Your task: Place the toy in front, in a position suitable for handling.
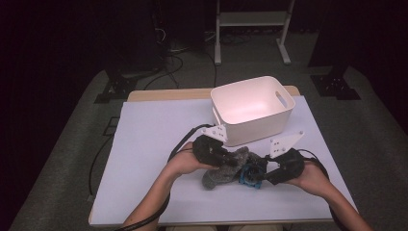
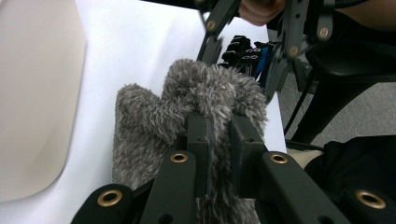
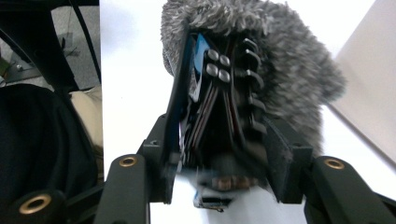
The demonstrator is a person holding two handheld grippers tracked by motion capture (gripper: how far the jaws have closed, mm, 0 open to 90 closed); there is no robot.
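High view: grey fuzzy sock [image 1: 226, 168] lying on white table sheet [image 1: 144, 159], just in front of white bin [image 1: 252, 108], between both grippers. Left gripper [image 1: 226, 158] clamped tight on sock fabric, pile bunched between jaws in left gripper view [image 2: 205, 93]. Right gripper [image 1: 252, 174] holding black-and-blue ribbed object [image 3: 219, 88], probably a fan or clip-like part, jaws standing on either side of it at about half width; pads look pressed on its sides. Object's far end poking into sock opening, touching fuzz. Judged mid-task: stuffing or pulling object at sock mouth, direction unclear. Bin empty as far as visible. Left to do: finish with sock, likely drop items into bin.
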